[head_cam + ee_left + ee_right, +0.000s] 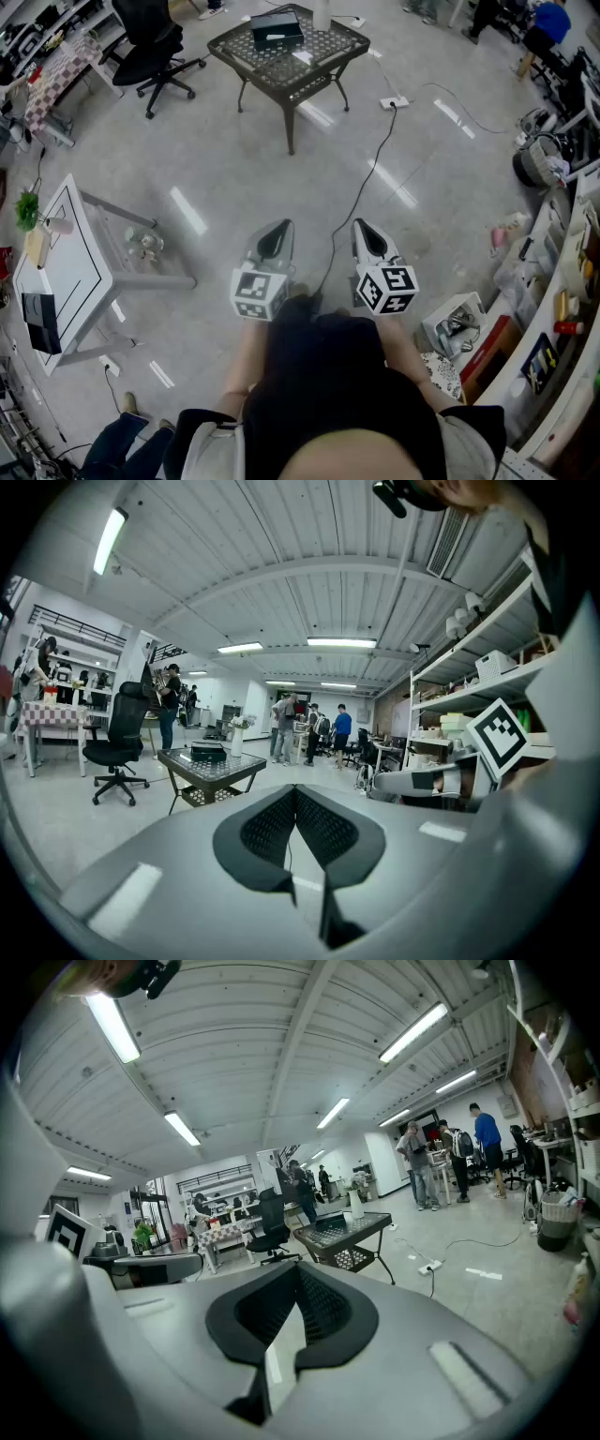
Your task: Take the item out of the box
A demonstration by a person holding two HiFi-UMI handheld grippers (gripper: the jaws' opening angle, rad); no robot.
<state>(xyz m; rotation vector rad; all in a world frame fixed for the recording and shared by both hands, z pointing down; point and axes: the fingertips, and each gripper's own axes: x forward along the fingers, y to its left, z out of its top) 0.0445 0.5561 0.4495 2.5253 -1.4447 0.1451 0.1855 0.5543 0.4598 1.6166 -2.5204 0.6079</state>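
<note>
A black box (277, 30) lies on a dark lattice-top table (319, 58) far ahead, beside a white vase (322, 14). I hold both grippers level in front of my body, well short of that table, pointing toward it. The left gripper (275, 229) is shut with nothing between its pads. The right gripper (367, 228) is shut and empty too. The left gripper view shows its closed tip (295, 790) below the table (211, 765) and the box (207, 750). Past the right gripper's own closed tip (298, 1268), that view shows the table (342, 1228) and vase (356, 1206).
A black office chair (150, 47) stands left of the table. A white side table (66, 272) is at my left. A cable and power strip (394, 101) run across the floor ahead. Cluttered shelves (562, 309) line the right side. Several people (309, 728) stand far back.
</note>
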